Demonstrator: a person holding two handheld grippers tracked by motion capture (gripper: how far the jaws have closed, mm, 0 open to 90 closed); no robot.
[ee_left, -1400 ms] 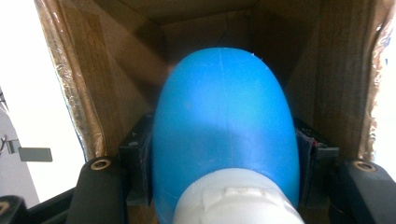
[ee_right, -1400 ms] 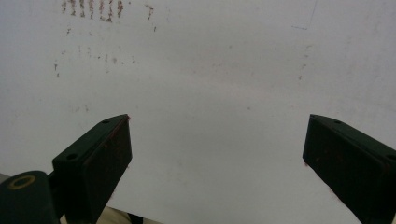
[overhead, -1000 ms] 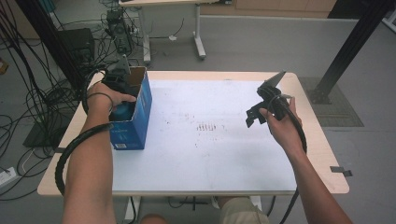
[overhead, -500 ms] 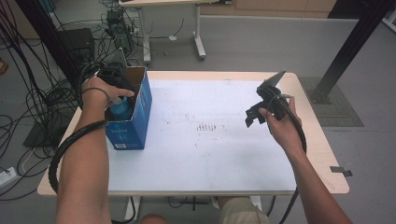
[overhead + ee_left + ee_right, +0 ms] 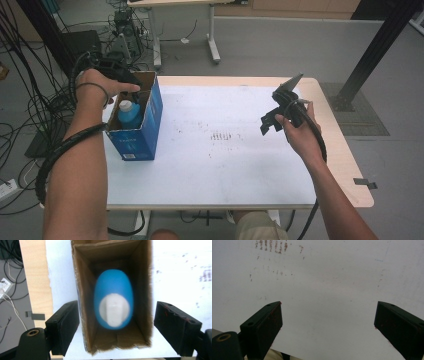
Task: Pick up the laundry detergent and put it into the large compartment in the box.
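Note:
A blue cardboard box [image 5: 136, 138] stands open-topped at the table's left side. Inside it sits a blue bottle [image 5: 129, 113] with a white cap, upright. In the left gripper view the bottle [image 5: 113, 300] is seen from straight above, blurred, between the box's brown walls [image 5: 86, 302]. My left gripper [image 5: 131, 80] hovers over the box's far end, open, jaws spread wider than the box and touching nothing. My right gripper [image 5: 270, 120] is held above the right half of the white table [image 5: 225, 170], open and empty; its own view shows it as the right gripper [image 5: 328, 315] over bare tabletop.
Faint brown smudges [image 5: 225, 135] mark the table's middle. Cables [image 5: 20, 125] lie on the floor at the left. Another table's legs [image 5: 212, 35] stand behind, and a black post [image 5: 380, 45] rises at the back right. The table's wooden rim [image 5: 345, 150] shows on the right.
My left hand has drawn up and back from inside the box, uncovering the blue bottle that stays in it. The right gripper has held still.

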